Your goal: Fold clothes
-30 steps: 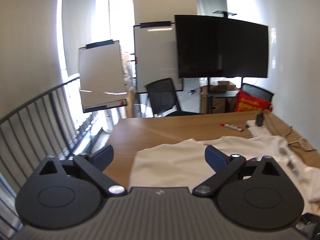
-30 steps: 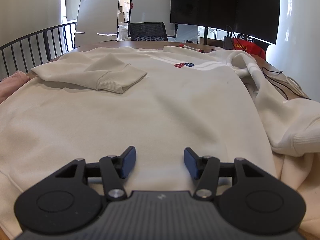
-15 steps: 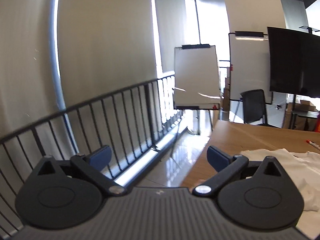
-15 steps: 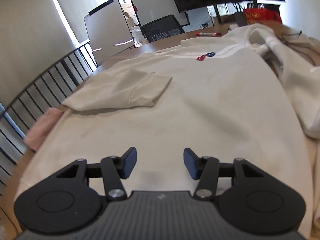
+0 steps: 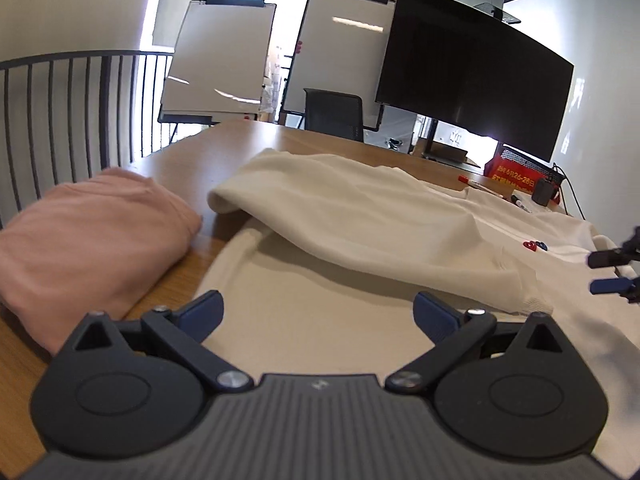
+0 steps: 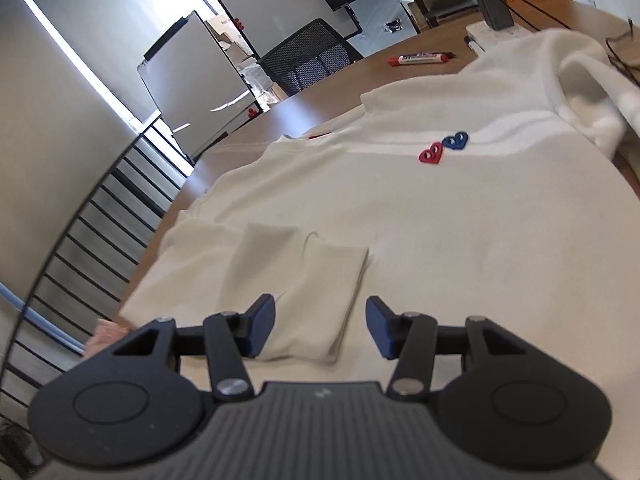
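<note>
Both grippers are spread wide with nothing in them. The left gripper (image 5: 318, 312) hangs over the near hem area of the cream sweatshirt (image 5: 360, 320), fingers apart and not touching cloth as far as I can tell. The right gripper (image 6: 320, 326) sits low over the same sweatshirt (image 6: 440, 220), jaws released, with the folded-in sleeve cuff (image 6: 324, 300) lying right between its blue pads (image 6: 262, 322). Can't tell if the pads actually touch the fabric.

The sweatshirt lies flat on the wooden table (image 5: 248, 140), front up, left sleeve (image 5: 340, 216) folded across the body. A folded pink garment (image 5: 84, 232) sits just beside it on the left, touching or nearly touching its edge. The right gripper's tips (image 5: 612, 272) poke into the left view at the far right edge.

Farther up the chest are the red and blue heart patches (image 6: 444, 148). Past the collar there's a red marker (image 6: 420, 57) on the table, more white cloth (image 6: 580, 80) bunched to the right, then a black chair (image 6: 308, 60), whiteboards (image 5: 216, 56) and a big dark screen (image 5: 468, 80).
</note>
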Available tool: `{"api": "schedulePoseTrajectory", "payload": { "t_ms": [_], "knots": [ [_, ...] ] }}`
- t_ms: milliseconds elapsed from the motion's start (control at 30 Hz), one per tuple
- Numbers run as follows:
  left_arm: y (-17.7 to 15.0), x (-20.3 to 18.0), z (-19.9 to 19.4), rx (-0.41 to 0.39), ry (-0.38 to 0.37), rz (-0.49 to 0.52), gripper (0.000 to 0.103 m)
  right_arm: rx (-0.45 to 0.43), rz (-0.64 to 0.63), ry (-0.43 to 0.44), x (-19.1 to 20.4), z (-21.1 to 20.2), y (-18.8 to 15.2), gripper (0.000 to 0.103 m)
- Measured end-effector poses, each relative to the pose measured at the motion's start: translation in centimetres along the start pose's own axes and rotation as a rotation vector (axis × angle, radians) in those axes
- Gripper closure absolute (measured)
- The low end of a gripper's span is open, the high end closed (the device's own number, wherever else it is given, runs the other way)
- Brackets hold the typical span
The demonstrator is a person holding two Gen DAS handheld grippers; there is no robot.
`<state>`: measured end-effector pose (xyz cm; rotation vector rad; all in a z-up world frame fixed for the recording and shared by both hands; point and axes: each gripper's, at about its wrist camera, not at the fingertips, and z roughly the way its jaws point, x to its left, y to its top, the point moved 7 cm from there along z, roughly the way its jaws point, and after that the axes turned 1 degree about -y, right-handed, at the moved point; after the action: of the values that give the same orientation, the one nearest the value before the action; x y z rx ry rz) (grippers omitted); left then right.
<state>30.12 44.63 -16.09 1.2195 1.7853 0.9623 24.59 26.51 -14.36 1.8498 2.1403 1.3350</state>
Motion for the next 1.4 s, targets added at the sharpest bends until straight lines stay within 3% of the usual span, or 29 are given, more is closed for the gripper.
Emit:
{"api": "schedulePoseTrajectory", "payload": {
  "t_ms": [67,167,233,267,300,400,567,833,1000,1067,1167,1300,1400],
  "knots": [
    [0.1,-0.1,-0.4,-0.023,-0.018,-0.002,0.001,-0.040,-0.064,-0.092,0.5,2.0,0.8,0.046],
    [0.3,0.3,-1.0,-0.033,-0.016,-0.060,0.001,-0.021,-0.095,-0.117,0.9,4.9,0.8,0.046],
    [0.3,0.7,-1.0,-0.021,-0.015,-0.090,0.001,0.001,-0.102,-0.142,1.0,6.2,0.9,0.052],
    [0.2,0.5,-0.3,0.001,-0.014,-0.102,0.001,0.001,-0.117,-0.154,1.3,6.6,0.9,0.057],
    [0.0,0.5,0.2,0.022,-0.014,-0.115,0.001,0.001,-0.132,-0.165,1.6,6.9,0.9,0.076],
    [-0.6,1.0,1.4,0.083,-0.016,-0.158,0.001,-0.026,-0.230,-0.191,3.1,7.3,0.9,0.091],
    [-1.0,1.4,1.4,0.101,-0.012,-0.188,0.001,-0.138,-0.317,-0.242,4.5,5.9,4.1,0.094],
    [-1.0,0.8,0.9,0.092,0.010,-0.147,0.001,-0.306,-0.345,-0.470,2.7,3.7,12.2,0.095],
    [-1.2,0.9,1.0,0.121,0.078,-0.122,0.001,-0.288,-0.246,-0.625,-2.9,3.5,14.1,0.095],
    [-1.2,1.0,0.8,0.127,0.112,-0.107,0.001,-0.280,-0.213,-0.628,-4.8,3.4,14.0,0.094],
    [-1.3,1.2,0.5,0.135,0.164,-0.085,0.001,-0.253,-0.156,-0.619,-7.6,2.7,12.8,0.079],
    [-1.3,1.4,0.2,0.146,0.233,-0.055,0.001,-0.250,-0.077,-0.474,-8.7,1.0,10.6,0.047],
    [-1.0,1.5,-0.1,0.131,0.246,-0.063,0.001,-0.232,-0.085,-0.327,-7.7,-0.8,8.4,0.044]
  ]
}}
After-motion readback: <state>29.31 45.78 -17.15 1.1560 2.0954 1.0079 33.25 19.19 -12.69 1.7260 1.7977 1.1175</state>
